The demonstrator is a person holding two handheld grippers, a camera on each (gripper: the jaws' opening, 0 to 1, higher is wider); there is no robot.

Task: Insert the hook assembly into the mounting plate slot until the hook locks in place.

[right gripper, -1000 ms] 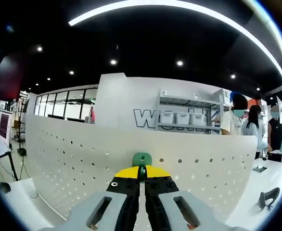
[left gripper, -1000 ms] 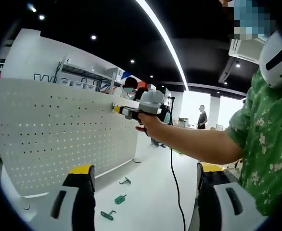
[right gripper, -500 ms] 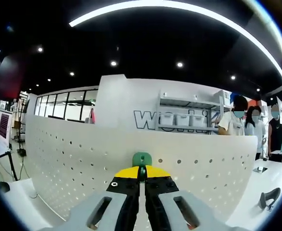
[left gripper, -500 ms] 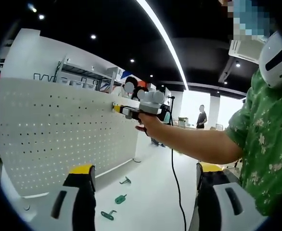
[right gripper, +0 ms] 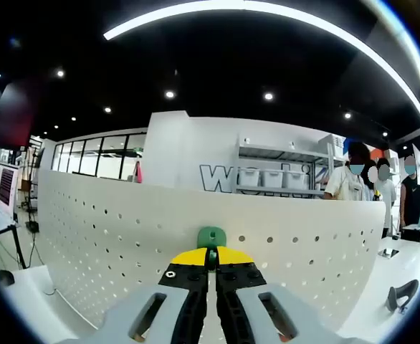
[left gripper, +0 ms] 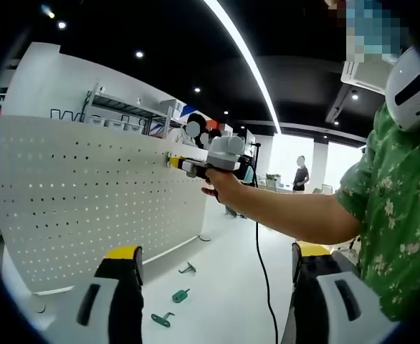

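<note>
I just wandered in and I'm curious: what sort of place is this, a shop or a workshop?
Probably a showroom or demo lab rather than a shop. A white pegboard stands on a white table, shelving with bins lines the back wall, and people stand watching under recessed ceiling lights.

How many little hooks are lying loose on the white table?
3 in the left gripper view: a grey hook nearest the pegboard, a green hook below it, another green hook lowest. The left gripper may hide others.
</note>
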